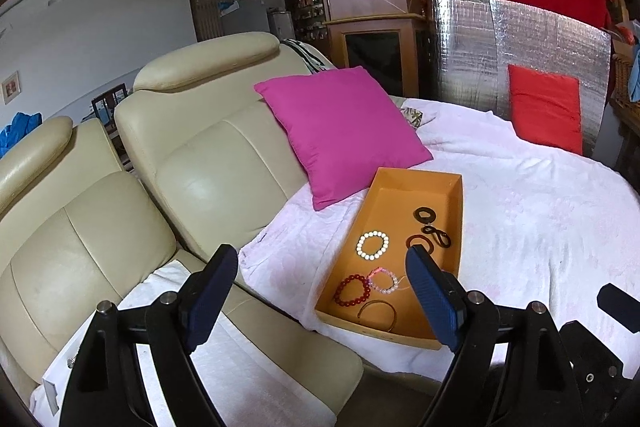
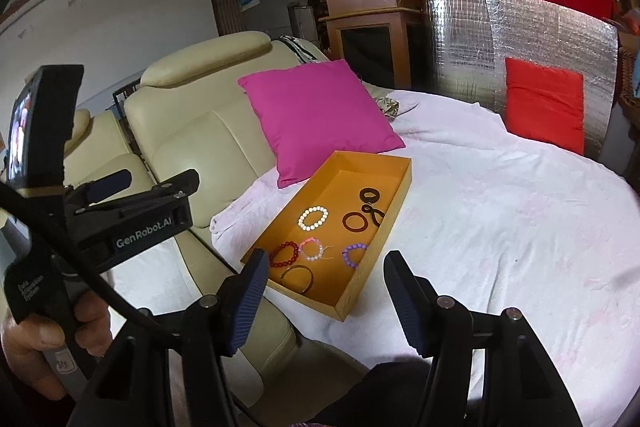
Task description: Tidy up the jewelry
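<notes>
Soft, even daylight fills both views, brightest on the white blanket (image 1: 520, 227), which nearly washes out at lower right. The foil panel (image 2: 520, 39) throws speckled glare at upper right. Fisheye bending curves the ceiling lines and railing; dark vignette rings every corner. Focus is crisp mid-frame, with shadows faint and short.

black tool (image 2: 324, 291) frames, ribbed blue pads (image 2: 250, 301), white "genrobot.ai" lettering.
</notes>
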Motion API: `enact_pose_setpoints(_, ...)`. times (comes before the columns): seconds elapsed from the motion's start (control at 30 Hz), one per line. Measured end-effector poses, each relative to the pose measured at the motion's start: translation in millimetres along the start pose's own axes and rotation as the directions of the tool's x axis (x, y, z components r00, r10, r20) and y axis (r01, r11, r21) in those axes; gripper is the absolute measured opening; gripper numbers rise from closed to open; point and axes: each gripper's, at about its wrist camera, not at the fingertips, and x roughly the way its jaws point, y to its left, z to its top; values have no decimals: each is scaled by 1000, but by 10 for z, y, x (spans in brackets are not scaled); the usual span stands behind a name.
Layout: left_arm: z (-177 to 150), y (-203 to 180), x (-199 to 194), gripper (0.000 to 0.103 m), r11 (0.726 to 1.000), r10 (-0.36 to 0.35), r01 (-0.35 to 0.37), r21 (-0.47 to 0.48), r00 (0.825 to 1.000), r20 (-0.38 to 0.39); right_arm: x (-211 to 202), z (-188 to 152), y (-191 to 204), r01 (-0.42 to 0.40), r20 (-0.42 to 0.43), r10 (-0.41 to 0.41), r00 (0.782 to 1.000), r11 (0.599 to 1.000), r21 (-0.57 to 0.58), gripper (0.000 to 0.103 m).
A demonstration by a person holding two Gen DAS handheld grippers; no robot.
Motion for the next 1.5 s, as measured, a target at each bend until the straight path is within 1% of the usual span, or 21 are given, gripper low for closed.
enact_pose_setpoints(0.13, -6, -10, -28, 86, 1000, 9, -9, 10, 1000, 8, -5, -17, -25, 1, -5, 0, 1000, 1000, 15, 64)
enact_pose_setpoints(0.53, -19, -58, -42, 86, 999, -4, 3, 41, 1000, 13, -33, -18, -18, 12, 11, -12, 1000, 1000, 12, 64)
enact_pose_setpoints(0.93, -64, 42, 94, 86, 1000, -1, 2, 27, 1000, -12, 32, -4, 31, 21, 5, -21, 1000, 1000, 9, 64)
enact_pose_setpoints(1.5, -96, 172, 183, 86, 1000, -11, 11, 2, 1000, -22, 120, 42, 143, 39, 2, -39, 999, 999, -12, 65)
